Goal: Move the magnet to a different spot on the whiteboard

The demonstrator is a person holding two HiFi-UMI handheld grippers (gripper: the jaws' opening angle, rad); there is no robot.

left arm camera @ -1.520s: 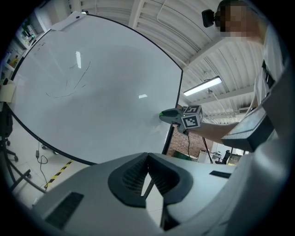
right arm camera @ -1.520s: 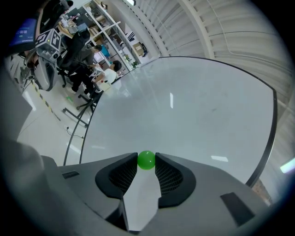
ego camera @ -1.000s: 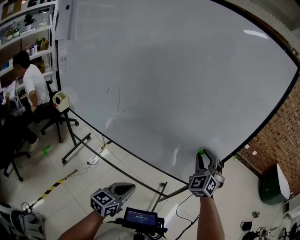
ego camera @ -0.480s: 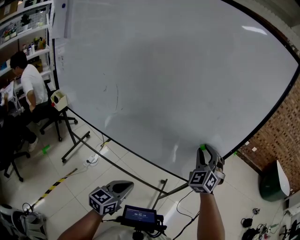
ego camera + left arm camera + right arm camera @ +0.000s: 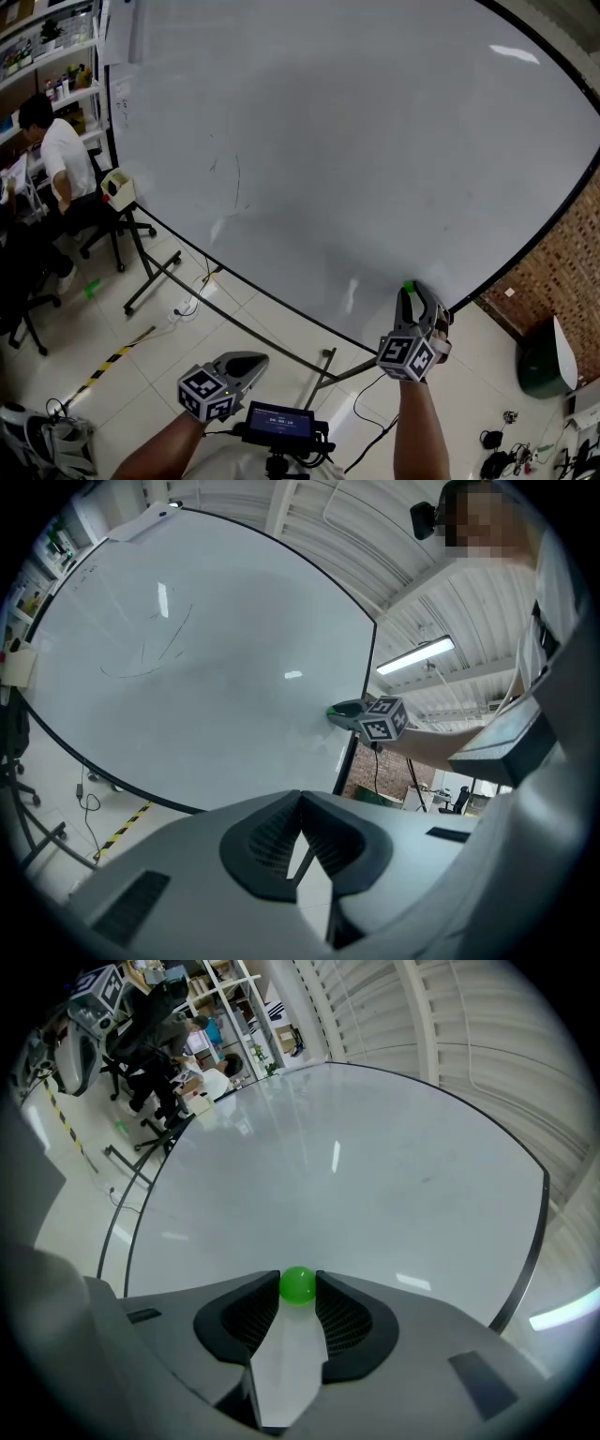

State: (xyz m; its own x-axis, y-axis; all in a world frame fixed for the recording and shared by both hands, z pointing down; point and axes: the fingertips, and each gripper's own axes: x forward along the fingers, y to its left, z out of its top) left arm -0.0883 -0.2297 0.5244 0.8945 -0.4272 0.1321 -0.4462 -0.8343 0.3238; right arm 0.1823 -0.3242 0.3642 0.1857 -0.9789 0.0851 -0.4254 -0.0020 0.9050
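A big whiteboard [image 5: 328, 141] on a wheeled stand fills the head view. A small green ball-shaped magnet [image 5: 409, 286] sits at the board's lower right, close to the frame. My right gripper [image 5: 413, 296] points at the board and is shut on this magnet. The right gripper view shows the magnet [image 5: 298, 1284] pinched between the two jaw tips, against the white surface [image 5: 356, 1166]. My left gripper [image 5: 251, 362] hangs low at the left, away from the board, jaws shut and empty [image 5: 300, 799]. The left gripper view also catches the right gripper [image 5: 349, 711] at the board.
A person [image 5: 58, 155] sits at a desk at far left, with office chairs [image 5: 112, 234] and shelves [image 5: 47, 56] nearby. The stand's legs [image 5: 155, 286] and cables [image 5: 192, 314] lie on the tiled floor. A brick wall [image 5: 553, 281] rises at right.
The right gripper keeps its hold on the magnet at the board's lower right and has barely shifted. The left gripper has stayed put.
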